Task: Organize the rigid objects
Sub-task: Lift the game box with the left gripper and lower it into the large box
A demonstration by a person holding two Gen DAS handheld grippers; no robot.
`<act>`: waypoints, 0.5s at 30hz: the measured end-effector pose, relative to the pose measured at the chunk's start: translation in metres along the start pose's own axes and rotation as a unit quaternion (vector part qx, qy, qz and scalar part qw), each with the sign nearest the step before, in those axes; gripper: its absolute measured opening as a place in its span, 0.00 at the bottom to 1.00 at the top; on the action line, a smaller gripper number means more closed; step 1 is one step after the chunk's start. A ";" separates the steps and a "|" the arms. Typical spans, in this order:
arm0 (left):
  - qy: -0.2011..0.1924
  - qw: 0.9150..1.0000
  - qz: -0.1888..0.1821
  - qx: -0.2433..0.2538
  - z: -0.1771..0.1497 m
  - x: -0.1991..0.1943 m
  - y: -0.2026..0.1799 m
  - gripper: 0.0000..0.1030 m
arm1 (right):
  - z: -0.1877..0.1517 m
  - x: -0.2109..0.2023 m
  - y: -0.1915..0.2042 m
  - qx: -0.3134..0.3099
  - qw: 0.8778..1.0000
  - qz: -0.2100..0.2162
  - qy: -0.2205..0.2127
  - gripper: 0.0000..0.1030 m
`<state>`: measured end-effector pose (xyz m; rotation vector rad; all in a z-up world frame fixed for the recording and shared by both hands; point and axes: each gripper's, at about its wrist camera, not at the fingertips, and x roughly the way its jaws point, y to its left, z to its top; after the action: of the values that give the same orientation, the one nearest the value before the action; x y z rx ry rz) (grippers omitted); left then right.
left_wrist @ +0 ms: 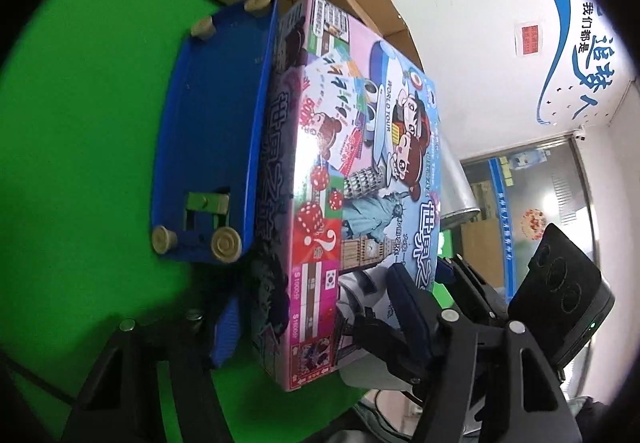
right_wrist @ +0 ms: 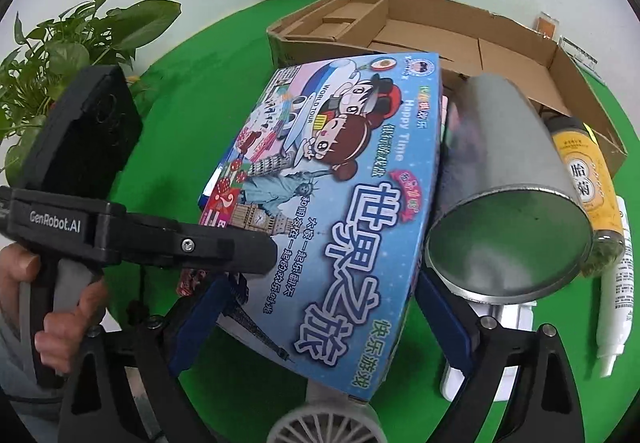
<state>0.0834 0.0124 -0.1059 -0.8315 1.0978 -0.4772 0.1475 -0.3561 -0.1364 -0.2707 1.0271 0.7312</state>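
Note:
A colourful board game box (left_wrist: 360,179) with cartoon children and Chinese lettering is held between both grippers above the green table. In the left wrist view my left gripper (left_wrist: 320,327) is shut on the box's near end, blue pads on either face. In the right wrist view my right gripper (right_wrist: 320,319) is shut on the same box (right_wrist: 320,183), pads at both its sides. The left gripper's body (right_wrist: 120,235) and the hand holding it show at the left there. A blue tray (left_wrist: 216,131) with small feet stands on edge against the box.
An open cardboard box (right_wrist: 440,35) lies behind. A grey metal can (right_wrist: 508,203) on its side touches the box's right. A yellow jar (right_wrist: 588,179), a white tube (right_wrist: 616,295) and a white fan (right_wrist: 328,427) lie nearby. Potted plants (right_wrist: 60,67) stand at the left.

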 end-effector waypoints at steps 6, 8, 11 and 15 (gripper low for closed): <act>-0.030 0.996 0.061 0.055 -0.013 -0.019 -0.023 0.63 | -0.004 -0.003 -0.001 0.020 0.999 0.024 -0.011 0.91; -0.046 0.993 0.078 0.073 -0.018 -0.027 -0.030 0.63 | -0.006 -0.007 0.000 0.023 0.999 0.028 -0.020 0.91; -0.067 0.989 0.096 0.096 -0.023 -0.040 -0.045 0.63 | -0.009 -0.017 0.002 0.029 0.998 0.038 -0.041 0.91; -0.090 0.983 0.105 0.124 -0.029 -0.057 -0.062 0.63 | -0.010 -0.038 0.005 0.027 0.996 0.042 -0.077 0.91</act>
<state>0.0376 0.0049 -0.0300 -0.5225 0.9246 -0.3453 0.1256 -0.3743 -0.1086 -0.1221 0.9139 0.7864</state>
